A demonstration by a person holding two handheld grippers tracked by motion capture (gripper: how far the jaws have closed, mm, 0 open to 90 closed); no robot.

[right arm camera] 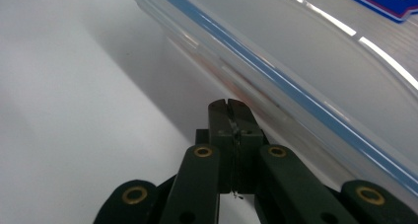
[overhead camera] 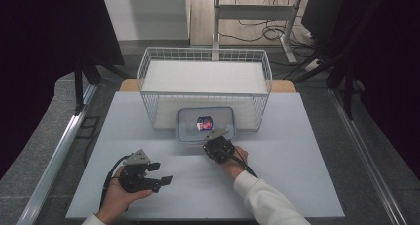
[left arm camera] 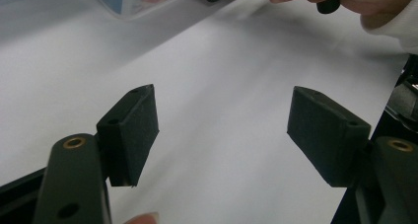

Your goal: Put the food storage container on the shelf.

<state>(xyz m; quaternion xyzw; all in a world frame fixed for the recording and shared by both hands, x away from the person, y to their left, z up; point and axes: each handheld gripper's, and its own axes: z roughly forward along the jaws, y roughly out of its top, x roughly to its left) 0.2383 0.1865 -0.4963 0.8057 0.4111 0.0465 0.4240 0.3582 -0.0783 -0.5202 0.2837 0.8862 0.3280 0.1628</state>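
- the clear plastic container (overhead camera: 205,124) with a blue-edged lid stands on the white table (overhead camera: 297,185), just in front of the wire basket (overhead camera: 205,86), touching or almost touching its front wall. a red and blue label (overhead camera: 204,122) is on the lid.
- the right gripper (overhead camera: 217,136) is at the near right edge of the container. in the right gripper view its jaws are pressed fully together, with nothing between them, and the tips sit just beside the container wall, below the blue lid rim (right arm camera: 276,76).
- i judge that the closed tips are put there on purpose, as a thin wedge to get under the lid edge or a latch, or to push the box. whether they already touch the plastic, i cannot tell.
- the left gripper (overhead camera: 161,173) rests low over the table, well apart from the container, toward the near left. its jaws stand wide apart and hold nothing; in the left gripper view there is bare table between the two pads (left arm camera: 133,130).
- probably the left one waits open like this so it can come to steady the container when the right starts to work on the lid.
- the basket seems empty, so it may be the place for the container later.
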